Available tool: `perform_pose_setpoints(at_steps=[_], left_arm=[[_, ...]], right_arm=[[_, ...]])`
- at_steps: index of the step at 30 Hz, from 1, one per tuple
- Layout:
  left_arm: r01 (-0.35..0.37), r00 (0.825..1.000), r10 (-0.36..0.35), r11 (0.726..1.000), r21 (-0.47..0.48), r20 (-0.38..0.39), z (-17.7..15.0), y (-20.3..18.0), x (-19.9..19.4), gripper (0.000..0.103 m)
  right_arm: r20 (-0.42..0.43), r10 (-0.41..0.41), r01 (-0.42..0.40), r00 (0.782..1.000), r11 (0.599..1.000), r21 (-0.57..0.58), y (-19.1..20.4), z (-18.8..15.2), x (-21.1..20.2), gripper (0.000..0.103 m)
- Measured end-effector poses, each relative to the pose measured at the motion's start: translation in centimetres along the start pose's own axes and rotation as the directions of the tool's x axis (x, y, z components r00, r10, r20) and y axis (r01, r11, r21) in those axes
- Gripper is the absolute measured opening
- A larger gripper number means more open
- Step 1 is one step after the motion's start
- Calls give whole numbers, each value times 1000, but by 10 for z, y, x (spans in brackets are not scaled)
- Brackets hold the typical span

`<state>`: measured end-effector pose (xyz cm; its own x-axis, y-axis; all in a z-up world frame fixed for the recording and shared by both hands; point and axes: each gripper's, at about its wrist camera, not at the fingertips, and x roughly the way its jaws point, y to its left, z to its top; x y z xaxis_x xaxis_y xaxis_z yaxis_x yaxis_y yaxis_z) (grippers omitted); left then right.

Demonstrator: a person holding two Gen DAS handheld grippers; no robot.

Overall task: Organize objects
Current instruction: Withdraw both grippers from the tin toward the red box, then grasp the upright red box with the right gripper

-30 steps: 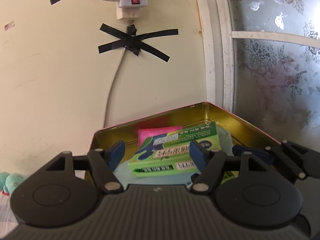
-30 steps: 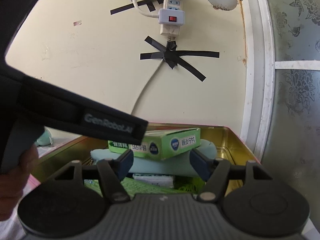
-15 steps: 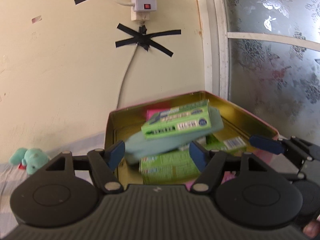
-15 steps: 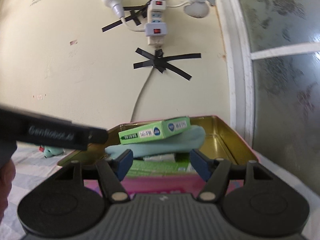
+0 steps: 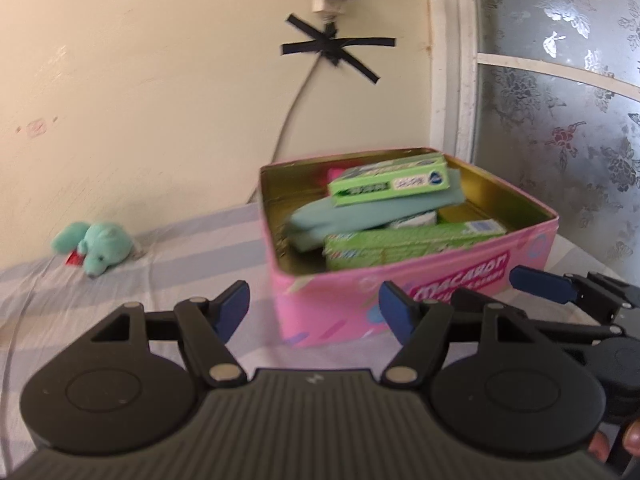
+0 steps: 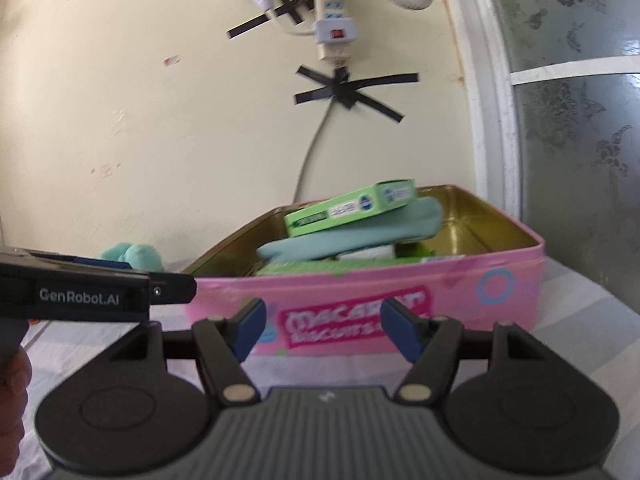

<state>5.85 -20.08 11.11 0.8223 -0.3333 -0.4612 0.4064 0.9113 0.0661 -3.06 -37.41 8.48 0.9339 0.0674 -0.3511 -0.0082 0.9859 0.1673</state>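
A pink tin box with a gold inside stands on the striped cloth against the wall. In it lie a green carton on top of a teal pouch, over more green cartons. My left gripper is open and empty, in front of the tin's near left corner. My right gripper is open and empty too, just short of the tin's front wall. The right gripper's fingers show at the right of the left wrist view.
A teal plush toy lies on the cloth left of the tin. A power strip and black tape hang on the wall, with a cord running down behind the tin. A frosted window stands at the right.
Both grippers have pulled back from above the tin's inside to in front of it. The tin's pink outside and the plush toy have come into view. The jaws kept their width.
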Motion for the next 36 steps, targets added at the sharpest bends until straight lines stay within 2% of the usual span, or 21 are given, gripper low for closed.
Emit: perform_pose_setpoints(at_steps=[7,11,19,23,25,26,28,29,30,31,32,33,34,35,36], left_arm=[[-63,997,61,997,-47,-44,-26,44,-8,73],[-109,991,103,992,-64,-85,-43,71,-10,73],[-210,964,192,974,-86,-184,-76,134,-10,74],[-264,953,244,960,-96,-179,-86,173,-23,77],[-326,936,309,942,-81,-172,-91,195,-31,77],[-364,922,346,928,-82,-174,-95,209,-35,77],[-414,902,380,896,-162,-204,-100,244,-44,77],[-430,897,387,875,-223,-212,-103,262,-50,78],[-471,880,428,845,-255,-207,-106,276,-56,77],[-513,857,464,802,-305,-222,-110,289,-62,76],[-501,865,452,766,-402,-217,-115,304,-70,76],[-467,881,432,727,-503,-193,-121,318,-79,77],[-459,878,445,681,-570,-175,-125,326,-87,76],[-469,863,477,633,-615,-167,-128,331,-93,76],[-476,852,495,602,-641,-168,-130,335,-97,76]], right_arm=[[-73,61,-65,996,996,-57,43,-8,11,66],[-145,115,-129,983,988,-90,73,-14,23,66],[-289,205,-260,935,951,-168,136,-25,56,66],[-356,247,-328,901,926,-189,170,-26,79,66],[-379,271,-362,885,912,-194,190,-26,91,71],[-387,279,-377,879,903,-205,201,-25,97,71],[-410,303,-416,860,882,-221,225,-24,107,71],[-423,318,-440,849,868,-231,239,-24,111,71],[-435,337,-469,835,850,-242,253,-25,116,71],[-446,350,-493,824,831,-257,269,-26,120,70],[-456,362,-515,813,812,-273,286,-27,124,69],[-456,374,-532,807,796,-290,301,-26,128,65],[-445,389,-543,807,784,-300,315,-23,132,65],[-423,412,-553,807,779,-296,328,-18,135,65],[-401,447,-572,799,771,-279,340,-10,138,65]])
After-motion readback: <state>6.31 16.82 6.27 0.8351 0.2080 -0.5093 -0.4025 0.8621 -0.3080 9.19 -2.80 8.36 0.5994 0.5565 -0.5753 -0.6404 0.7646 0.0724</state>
